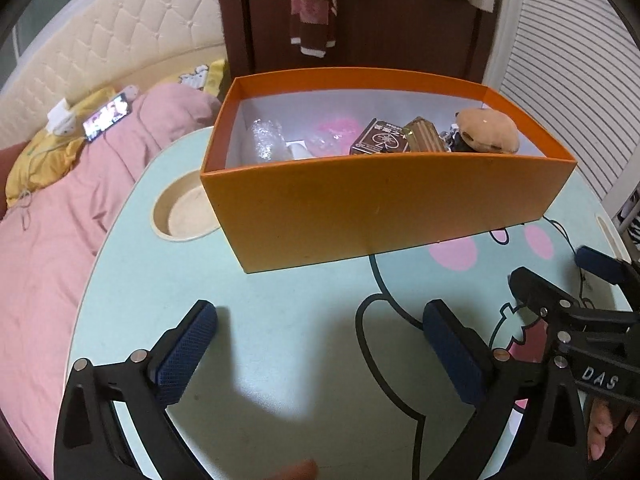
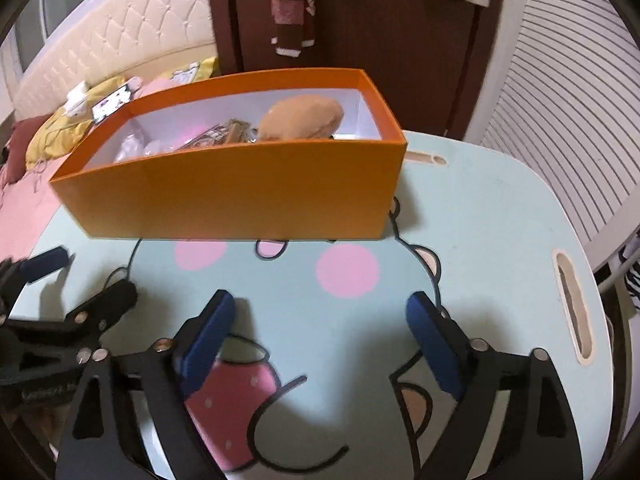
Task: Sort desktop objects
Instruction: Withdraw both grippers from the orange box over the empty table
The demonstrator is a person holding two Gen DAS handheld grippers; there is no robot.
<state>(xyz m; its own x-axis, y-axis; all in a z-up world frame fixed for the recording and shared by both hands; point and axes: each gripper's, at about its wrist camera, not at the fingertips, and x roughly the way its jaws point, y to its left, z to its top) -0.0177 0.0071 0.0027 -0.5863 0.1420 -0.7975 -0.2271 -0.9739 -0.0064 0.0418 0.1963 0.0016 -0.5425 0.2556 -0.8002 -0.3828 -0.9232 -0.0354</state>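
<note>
Judging by the bare table (image 1: pixel 280 288) under both tools, the sorting step looks finished or between items: no loose object shows on the tabletop, and every item in view lies in the box (image 1: pixel 380 208).

Left gripper (image 1: pixel 320 354): jaws spread wide, nothing between the pads, table only beneath. The box stands ahead of it, across the table, near wall facing the tool. A round cup recess (image 1: pixel 180 216) sits ahead and to its left, beside the box corner.

Inside the box, left to right: a clear crinkled wrap (image 1: pixel 266 140), a pink wrap (image 1: pixel 336 130), a dark card pack (image 1: pixel 380 140), a striped carton (image 1: pixel 426 136), and a burger plush (image 1: pixel 488 130) at the right end.

Right gripper (image 2: pixel 320 336): jaws likewise spread and empty. The box lies ahead and to its left.

Next move, as a judgement: confirm nothing remains outside the box; if an item is found out of view, approach it with jaws apart before clamping.
</note>
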